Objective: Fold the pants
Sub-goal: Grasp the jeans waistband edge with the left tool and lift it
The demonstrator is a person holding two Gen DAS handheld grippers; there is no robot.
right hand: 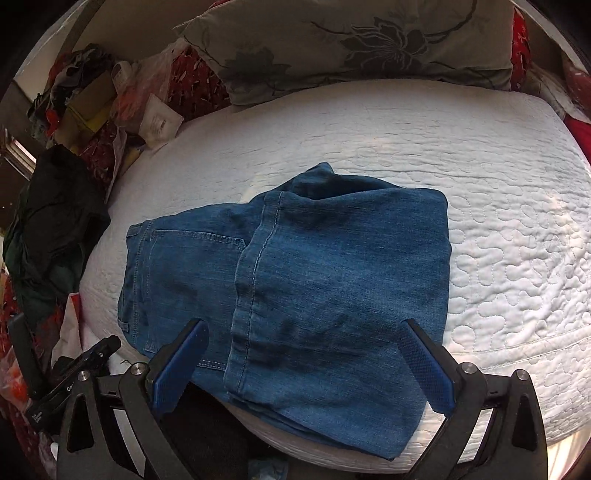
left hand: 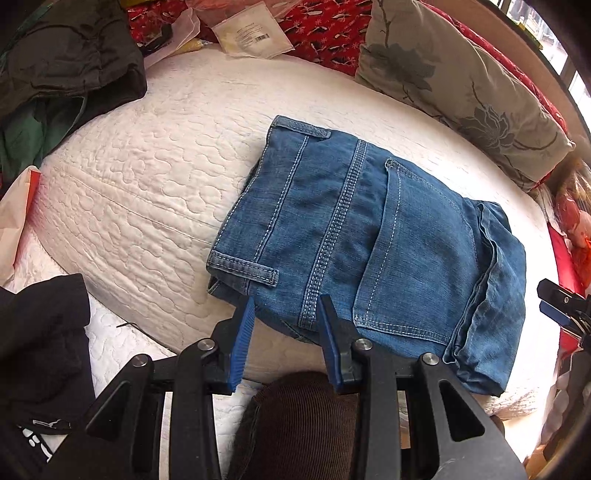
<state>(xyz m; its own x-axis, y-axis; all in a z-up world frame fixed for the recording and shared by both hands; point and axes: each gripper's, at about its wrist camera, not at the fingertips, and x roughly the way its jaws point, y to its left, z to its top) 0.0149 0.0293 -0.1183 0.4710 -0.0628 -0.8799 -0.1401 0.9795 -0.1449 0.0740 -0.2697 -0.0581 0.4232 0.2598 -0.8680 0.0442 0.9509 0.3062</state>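
Blue jeans lie folded in a compact stack on the white quilted bed. The waistband and back pocket face up in the left wrist view. The right wrist view shows the jeans with a folded leg hem on top. My left gripper is open, its blue fingers at the jeans' near edge, gripping nothing. My right gripper is wide open over the stack's near edge, holding nothing. The right gripper's tips also show at the right edge of the left wrist view.
A grey floral pillow lies along the far side, also in the right wrist view. Dark clothes pile at the far left. A black garment lies near left. Packets and red bedding sit behind. A brown corduroy knee is below.
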